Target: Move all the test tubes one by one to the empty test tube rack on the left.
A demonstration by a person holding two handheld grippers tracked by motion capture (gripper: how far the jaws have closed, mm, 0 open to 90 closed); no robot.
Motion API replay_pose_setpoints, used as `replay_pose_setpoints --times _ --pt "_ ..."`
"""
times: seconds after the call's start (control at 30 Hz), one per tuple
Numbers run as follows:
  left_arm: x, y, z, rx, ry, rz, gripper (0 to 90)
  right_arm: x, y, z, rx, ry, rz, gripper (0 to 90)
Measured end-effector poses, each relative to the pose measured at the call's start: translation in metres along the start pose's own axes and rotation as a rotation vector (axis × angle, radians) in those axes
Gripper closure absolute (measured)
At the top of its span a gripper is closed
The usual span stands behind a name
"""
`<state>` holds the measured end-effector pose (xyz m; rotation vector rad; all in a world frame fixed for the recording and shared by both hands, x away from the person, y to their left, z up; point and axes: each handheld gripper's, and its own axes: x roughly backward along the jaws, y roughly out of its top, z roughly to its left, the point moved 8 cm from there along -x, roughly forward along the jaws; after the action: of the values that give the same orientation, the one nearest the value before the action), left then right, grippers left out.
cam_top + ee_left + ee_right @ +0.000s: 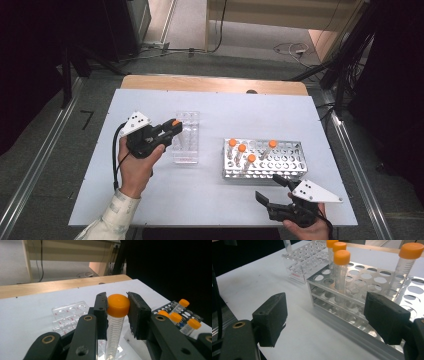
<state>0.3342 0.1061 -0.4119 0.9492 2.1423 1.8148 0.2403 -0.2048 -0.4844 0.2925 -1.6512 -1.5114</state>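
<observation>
My left gripper (172, 127) is shut on the orange cap of a clear graduated tube (176, 123), which it holds upright over the clear plastic rack (186, 137). In the left gripper view the two pads of the left gripper (118, 306) press on the cap, and the tube (115, 327) hangs down between them above the clear rack (68, 315). A metal rack (263, 160) holds several orange-capped tubes (242, 148). My right gripper (269, 189) stands open just in front of it, with nothing between the jaws. In the right gripper view the right gripper (327, 315) faces the metal rack (324, 286) and its tubes (340, 267).
The white tabletop (150, 195) has free room to the left and in front of the racks. A wooden strip (210, 84) runs along its far edge. Cables lie on the floor beyond. The clear rack (304, 262) stands behind the metal one in the right gripper view.
</observation>
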Motion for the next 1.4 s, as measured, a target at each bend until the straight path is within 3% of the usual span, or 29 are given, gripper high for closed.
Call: replay_pose_setpoints --times 1.07,1.4 --pt "-0.043 0.030 0.051 0.028 0.145 -0.027 70.7 0.005 0.002 -0.004 -0.019 0.000 -0.018 18.6" --pt "-0.053 0.030 0.061 0.022 0.178 -0.026 70.6 0.005 0.001 -0.004 -0.022 0.001 -0.016 18.7"
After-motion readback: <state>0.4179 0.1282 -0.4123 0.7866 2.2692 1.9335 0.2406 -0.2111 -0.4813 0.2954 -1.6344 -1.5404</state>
